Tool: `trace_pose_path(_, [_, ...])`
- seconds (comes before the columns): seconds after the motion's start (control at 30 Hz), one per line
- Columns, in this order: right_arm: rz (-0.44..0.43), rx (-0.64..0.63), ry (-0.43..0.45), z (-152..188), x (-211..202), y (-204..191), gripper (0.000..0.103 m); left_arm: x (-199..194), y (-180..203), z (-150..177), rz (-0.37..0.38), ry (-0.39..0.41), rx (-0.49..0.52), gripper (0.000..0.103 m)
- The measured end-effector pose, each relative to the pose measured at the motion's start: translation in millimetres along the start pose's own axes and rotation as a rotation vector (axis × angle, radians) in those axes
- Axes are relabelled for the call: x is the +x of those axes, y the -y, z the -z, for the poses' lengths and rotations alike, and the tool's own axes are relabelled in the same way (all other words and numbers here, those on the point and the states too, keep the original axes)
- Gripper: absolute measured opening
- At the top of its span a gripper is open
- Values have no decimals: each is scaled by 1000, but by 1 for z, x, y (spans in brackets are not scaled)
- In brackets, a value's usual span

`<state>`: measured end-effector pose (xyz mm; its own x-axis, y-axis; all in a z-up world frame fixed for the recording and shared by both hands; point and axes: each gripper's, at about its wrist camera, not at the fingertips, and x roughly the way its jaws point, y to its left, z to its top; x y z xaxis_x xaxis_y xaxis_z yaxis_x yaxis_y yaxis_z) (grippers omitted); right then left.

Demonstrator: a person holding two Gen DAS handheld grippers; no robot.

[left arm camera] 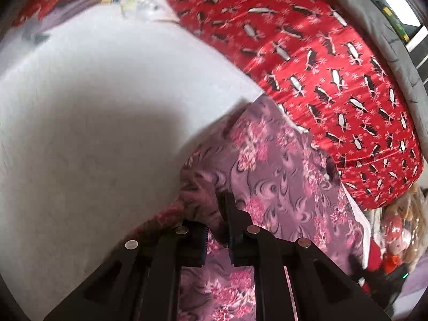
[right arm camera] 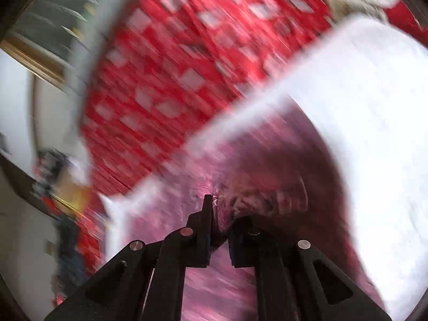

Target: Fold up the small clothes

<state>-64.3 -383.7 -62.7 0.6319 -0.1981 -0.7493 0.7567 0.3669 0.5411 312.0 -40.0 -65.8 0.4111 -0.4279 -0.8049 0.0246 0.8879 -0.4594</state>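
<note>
Closest to you in the left wrist view, your left gripper (left arm camera: 218, 214) points down at a purple cloth with pink flowers (left arm camera: 281, 176). Its two black fingers are drawn close together and pinch a bunched edge of that cloth, where the fabric folds up into a thick, darker roll. The roll curves away to the left of the fingers along the border of a white sheet (left arm camera: 93, 107). The rest of the flowered cloth spreads flat to the right and below the fingers.

In the right wrist view, which is heavily smeared by motion, your right gripper (right arm camera: 218, 215) also points down at the same purple cloth (right arm camera: 187, 200). Its fingers stand nearly together, with a fold of the cloth caught between them; the left finger reaches further forward than the right. The cloth arches up and over to the right of the fingers, dark on its underside.

Further out, the white sheet (right arm camera: 374, 133) covers the broad surface under the cloth. In the left view it fills the whole left half, with the gripper's shadow across it.

Beyond the cloth lies a red fabric printed with small black and white penguins (left arm camera: 321, 67), puffed up like a cushion or duvet. It touches the far edge of the flowered cloth. In the right view it shows only as red with pale blurred patches (right arm camera: 174, 67).

Farthest away, at the right edge of the left view, a heap of mixed things (left arm camera: 396, 235) sits beside the red fabric, too small to make out.
</note>
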Motion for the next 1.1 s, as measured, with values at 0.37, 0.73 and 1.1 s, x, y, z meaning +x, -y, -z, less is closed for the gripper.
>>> trace_pose_path(0.37, [-145,36,208,-19,-38,3,7,9,3,1,-49,12,28,11])
trace_pose_path(0.73, [21,-45,180,1,-47,2,39,15,18,9,-87,16,104,27])
trace_pose_path(1.1, [157,-144,-235,50,-26,7,33,-17,19,50,-177,-177,253,28])
